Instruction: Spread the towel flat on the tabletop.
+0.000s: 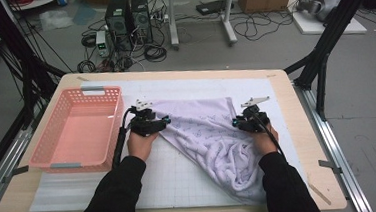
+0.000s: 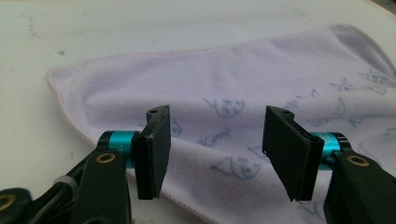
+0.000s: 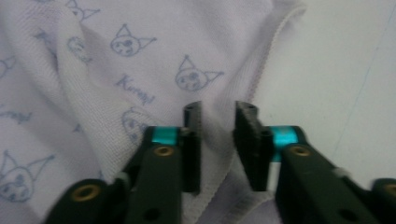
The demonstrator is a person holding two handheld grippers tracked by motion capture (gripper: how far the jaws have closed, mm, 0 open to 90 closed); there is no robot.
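Observation:
A pale lilac towel (image 1: 202,130) printed with small blue cartoon faces lies crumpled on the white mat (image 1: 171,182). It is flat at the far side and bunched toward the near right. My left gripper (image 1: 150,121) rests at the towel's left corner. In the left gripper view the gripper (image 2: 215,114) is wide open just above the towel (image 2: 210,79), with nothing between the jaws. My right gripper (image 1: 249,119) is at the towel's right edge. In the right gripper view the gripper (image 3: 218,109) has a narrow gap between its jaws, and the towel's (image 3: 140,70) hem runs under that gap.
A pink plastic basket (image 1: 43,141) with nothing in it stands on the table's left side, close to my left hand. The mat covers most of the wooden table (image 1: 298,128). Beyond the far edge are computers, cables and black frame legs on the floor.

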